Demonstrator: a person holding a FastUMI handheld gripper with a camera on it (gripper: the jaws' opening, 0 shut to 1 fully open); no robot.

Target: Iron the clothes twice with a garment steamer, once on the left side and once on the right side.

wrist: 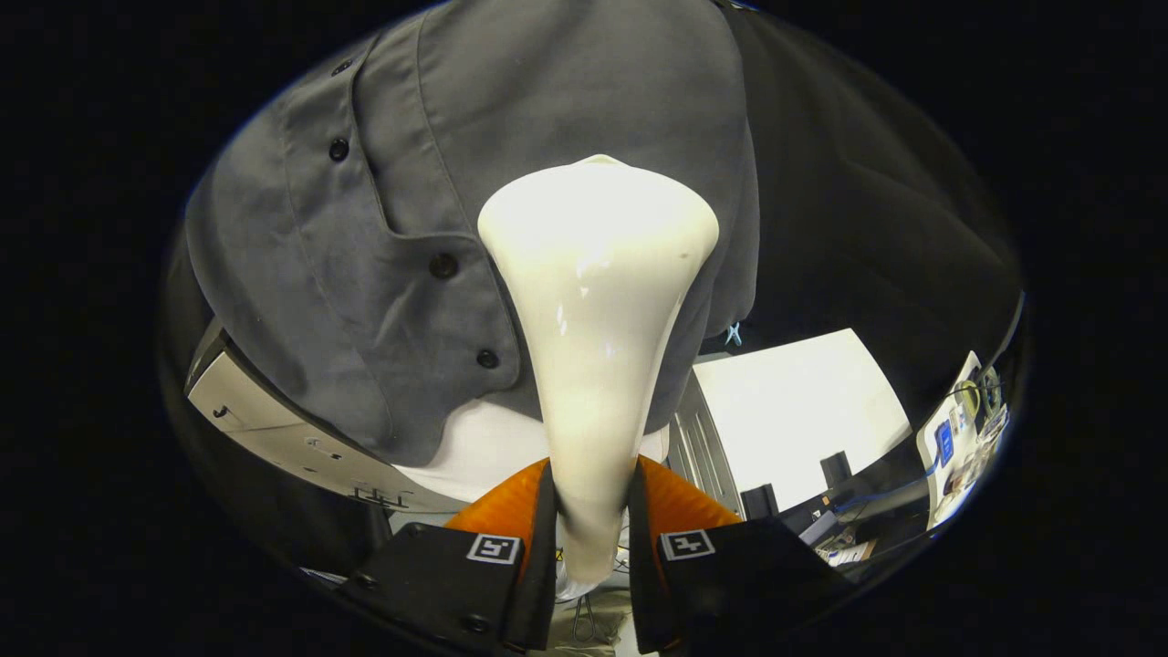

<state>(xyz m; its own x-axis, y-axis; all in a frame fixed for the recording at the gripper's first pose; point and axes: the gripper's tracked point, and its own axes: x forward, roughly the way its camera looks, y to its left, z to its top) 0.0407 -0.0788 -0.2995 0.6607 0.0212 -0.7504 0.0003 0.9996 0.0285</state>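
A cream-white garment steamer (598, 301) runs up from between my fingers, its narrow handle clamped by both and its wide head flaring out ahead. My gripper (593, 520) is shut on that handle. The steamer head lies against a grey button-up shirt (511, 137) that hangs just beyond it. The head sits to the right of the shirt's button placket (443, 265), over the lower part of that panel. The shirt's hem ends a little past my fingers on the left side.
Below the shirt stands a white cabinet (274, 429) on the left and a white table top (794, 401) on the right. Dark boxes and cables (844, 511) lie near the table's near edge. A cluttered bench (958, 438) stands at the far right.
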